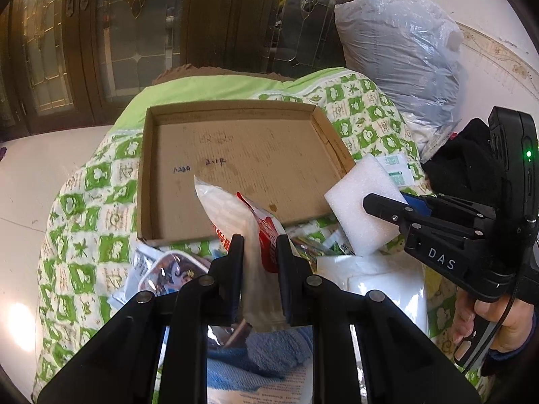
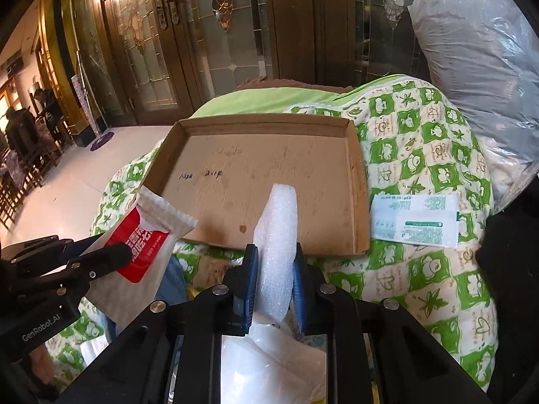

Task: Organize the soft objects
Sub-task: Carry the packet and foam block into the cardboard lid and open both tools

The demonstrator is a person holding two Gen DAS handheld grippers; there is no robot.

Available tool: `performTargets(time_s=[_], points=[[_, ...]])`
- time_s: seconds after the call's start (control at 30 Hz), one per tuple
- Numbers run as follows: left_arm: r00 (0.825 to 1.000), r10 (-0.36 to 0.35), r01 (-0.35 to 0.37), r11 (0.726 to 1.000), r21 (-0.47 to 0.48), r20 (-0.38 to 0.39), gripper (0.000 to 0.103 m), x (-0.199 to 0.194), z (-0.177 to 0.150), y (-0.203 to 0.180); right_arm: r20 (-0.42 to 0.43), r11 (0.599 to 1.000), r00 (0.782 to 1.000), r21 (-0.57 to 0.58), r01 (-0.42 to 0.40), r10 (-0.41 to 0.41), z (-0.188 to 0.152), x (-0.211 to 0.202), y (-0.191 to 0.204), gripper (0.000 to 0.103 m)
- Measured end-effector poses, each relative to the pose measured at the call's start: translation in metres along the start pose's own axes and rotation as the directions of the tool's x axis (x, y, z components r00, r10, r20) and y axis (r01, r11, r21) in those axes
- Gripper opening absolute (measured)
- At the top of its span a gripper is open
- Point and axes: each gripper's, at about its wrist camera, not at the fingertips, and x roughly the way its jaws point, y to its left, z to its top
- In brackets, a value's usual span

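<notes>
My left gripper [image 1: 260, 245] is shut on a white and red pouch [image 1: 232, 212] and holds it above the near edge of a shallow cardboard tray [image 1: 235, 114]. My right gripper [image 2: 277, 252] is shut on a white foam block [image 2: 278, 232], held just over the tray's [image 2: 269, 124] near edge. In the left wrist view the foam block [image 1: 360, 202] and right gripper [image 1: 387, 210] are at the right. In the right wrist view the pouch [image 2: 141, 242] and left gripper [image 2: 111, 256] are at the left. The tray holds nothing.
The tray lies on a green and white quilt [image 2: 421, 155]. A white and green packet [image 2: 414, 222] lies right of the tray. Several packets [image 1: 168, 269], a blue towel [image 1: 269, 346] and a white bag [image 1: 387, 286] lie near me. A big plastic bag [image 1: 404, 54] stands at the back right.
</notes>
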Motion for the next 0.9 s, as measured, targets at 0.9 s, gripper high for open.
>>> performTargets(time_s=[0.9], points=[[0.998, 0.069, -0.069, 0.998, -0.006, 0.009, 0.016, 0.069, 0.059, 0.032, -0.018, 0.996, 1.0, 0.083, -0.014, 0.016, 0.063, 0.104, -0.037, 0.018]])
